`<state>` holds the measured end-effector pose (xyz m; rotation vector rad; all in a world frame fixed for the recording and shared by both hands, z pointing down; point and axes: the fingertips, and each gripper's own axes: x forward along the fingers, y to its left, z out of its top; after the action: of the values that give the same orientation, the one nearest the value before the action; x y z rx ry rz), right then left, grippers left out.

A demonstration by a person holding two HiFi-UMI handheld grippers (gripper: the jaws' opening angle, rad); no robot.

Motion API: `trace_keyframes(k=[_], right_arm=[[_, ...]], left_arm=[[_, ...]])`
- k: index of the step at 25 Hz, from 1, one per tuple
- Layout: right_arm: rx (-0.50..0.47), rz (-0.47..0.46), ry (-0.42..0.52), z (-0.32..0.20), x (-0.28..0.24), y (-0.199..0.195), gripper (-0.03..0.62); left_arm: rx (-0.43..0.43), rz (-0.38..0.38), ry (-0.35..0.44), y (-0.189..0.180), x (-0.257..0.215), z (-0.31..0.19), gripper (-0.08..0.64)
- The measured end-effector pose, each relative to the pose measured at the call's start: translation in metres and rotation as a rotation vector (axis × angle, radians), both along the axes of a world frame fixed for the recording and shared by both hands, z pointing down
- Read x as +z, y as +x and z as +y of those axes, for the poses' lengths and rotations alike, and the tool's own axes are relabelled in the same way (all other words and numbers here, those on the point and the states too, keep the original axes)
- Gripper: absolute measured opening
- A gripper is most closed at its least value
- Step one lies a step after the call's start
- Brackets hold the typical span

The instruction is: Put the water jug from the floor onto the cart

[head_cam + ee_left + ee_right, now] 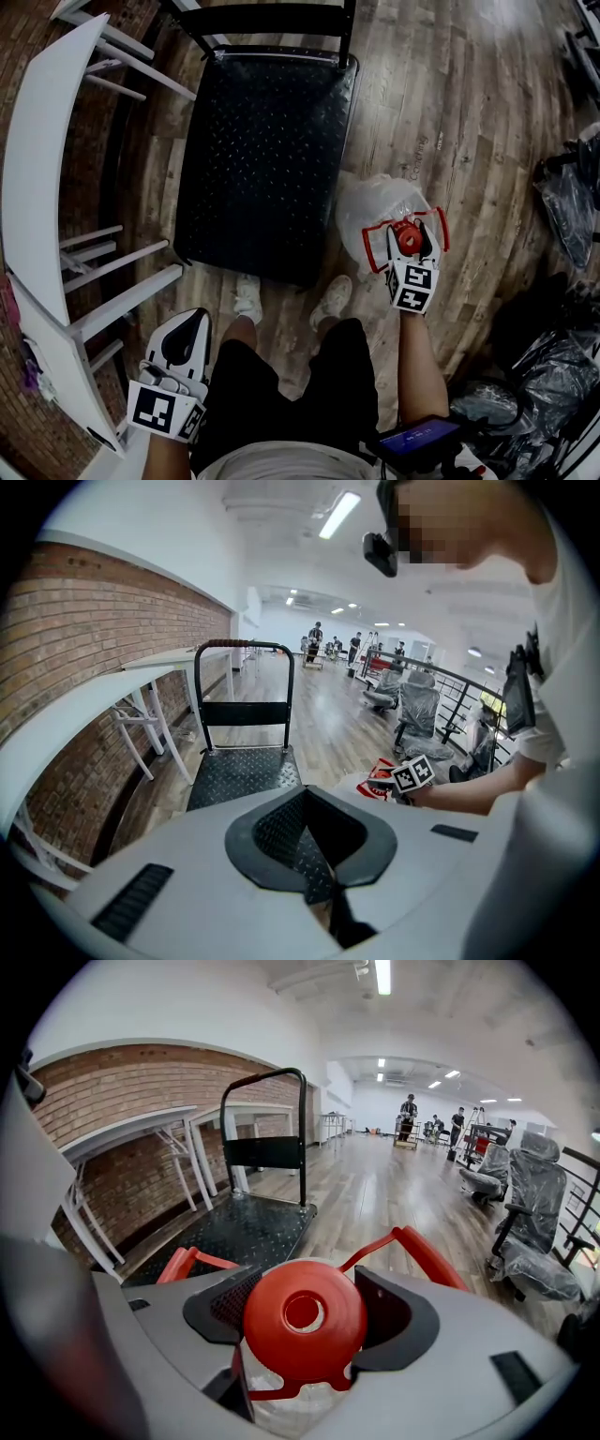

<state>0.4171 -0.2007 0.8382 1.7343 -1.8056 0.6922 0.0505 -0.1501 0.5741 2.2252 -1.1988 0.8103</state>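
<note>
The water jug point(375, 208) stands on the wooden floor just right of the black cart point(262, 159), clear-bodied with a red cap point(408, 238) and a red carrying handle point(375, 253). My right gripper point(409, 247) points down over the jug's top. In the right gripper view the cap point(305, 1321) sits between the two dark pads point(217, 1305), which stand apart on either side of it; I see no firm press on it. My left gripper point(199, 321) hangs at the lower left by my leg, its tips together and nothing in it. The cart deck point(242, 775) is bare.
A white table point(37, 169) on slanted legs runs along the brick wall left of the cart. The cart's upright push handle point(272, 14) is at its far end. Plastic-wrapped chairs point(567, 202) crowd the right side. My feet point(248, 300) stand at the cart's near edge.
</note>
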Motion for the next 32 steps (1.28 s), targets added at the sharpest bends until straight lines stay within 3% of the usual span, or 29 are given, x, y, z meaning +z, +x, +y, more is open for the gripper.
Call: trace_keyframes(k=[6,18,25,32], right_arm=[[0.060,0.011,0.036,0.010,-0.058,0.003,0.313],[0.034,0.069,0.060,0.025,-0.207,-0.033,0.313],[-0.053,0.063,0.064,0.023,-0.260,-0.088,0.313],[-0.165,0.017,0.040,0.007,-0.255,-0.169,0.313]], left_arm=[[-0.001,0.029,0.027,-0.013,-0.011,-0.001,0.000],[-0.028,0.094,0.100,-0.073,-0.054,-0.022,0.000],[-0.110,0.135,0.137,-0.125,-0.069,-0.038,0.001],[-0.138,0.127,0.130,-0.169,-0.071,-0.036,0.001]])
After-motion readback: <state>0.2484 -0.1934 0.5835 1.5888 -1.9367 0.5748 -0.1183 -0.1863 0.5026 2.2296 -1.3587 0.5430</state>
